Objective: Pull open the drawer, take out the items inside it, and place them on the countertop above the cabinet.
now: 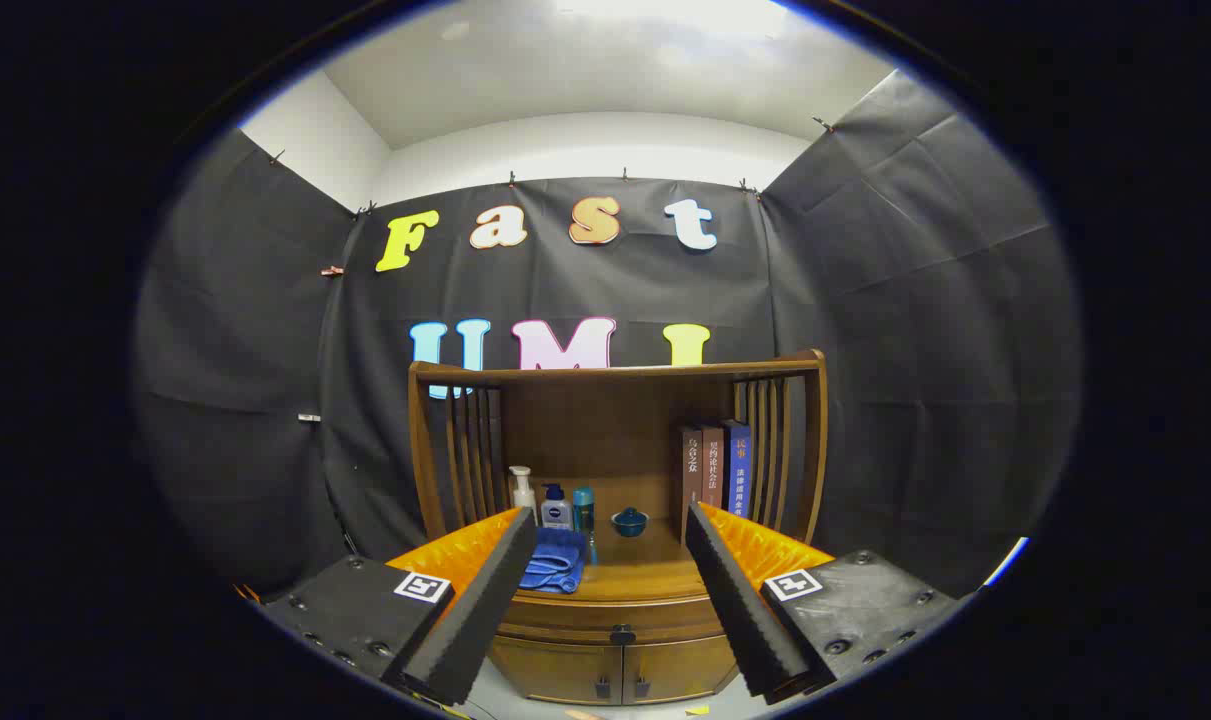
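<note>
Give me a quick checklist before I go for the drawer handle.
1. Tool open, fingers apart, nothing between them: ok.
2. Drawer shut, knob visible between the fingers: ok.
3. Tool close enough to grip the knob: not ok, cabinet lies well ahead.
4. Free spot on countertop between blue towel and books: ok.
5. Items inside drawer: cannot tell.

Countertop (pixel 655 580) middle lies free — towel (pixel 555 562) left, books (pixel 715 468) right, bottles (pixel 553 505) behind.
</note>
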A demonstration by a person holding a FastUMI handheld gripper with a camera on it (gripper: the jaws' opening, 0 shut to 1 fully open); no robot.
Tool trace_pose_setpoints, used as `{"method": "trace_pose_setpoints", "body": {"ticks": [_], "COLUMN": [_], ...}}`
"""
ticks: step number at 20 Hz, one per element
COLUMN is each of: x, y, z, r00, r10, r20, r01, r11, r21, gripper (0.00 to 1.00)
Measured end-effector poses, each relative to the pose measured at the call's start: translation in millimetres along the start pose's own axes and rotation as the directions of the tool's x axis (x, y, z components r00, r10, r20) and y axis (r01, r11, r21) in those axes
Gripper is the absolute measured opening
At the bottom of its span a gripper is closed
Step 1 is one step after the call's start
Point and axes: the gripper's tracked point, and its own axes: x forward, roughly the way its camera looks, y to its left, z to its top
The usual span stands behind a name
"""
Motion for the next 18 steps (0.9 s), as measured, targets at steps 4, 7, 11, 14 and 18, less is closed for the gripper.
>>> {"method": "trace_pose_setpoints", "body": {"ticks": [4, 7, 11, 14, 18], "x": [-3.4, -2.6, -2.4, -1.9, 0.5], "y": [2.8, 6.0, 6.9, 6.7, 7.9], "z": [0.3, 3.8, 1.4, 0.3, -2.1], "r00": [1.0, 1.0, 0.999, 0.999, 0.999], "r10": [0.018, 0.031, 0.035, 0.034, 0.033], "r20": [-0.01, -0.004, -0.012, -0.009, -0.011], "r01": [-0.018, -0.031, -0.035, -0.034, -0.034], "r11": [1.0, 0.999, 0.999, 0.999, 0.999], "r21": [-0.009, -0.011, -0.012, -0.022, -0.025], "gripper": [0.98, 0.98, 0.98, 0.98, 0.98]}}
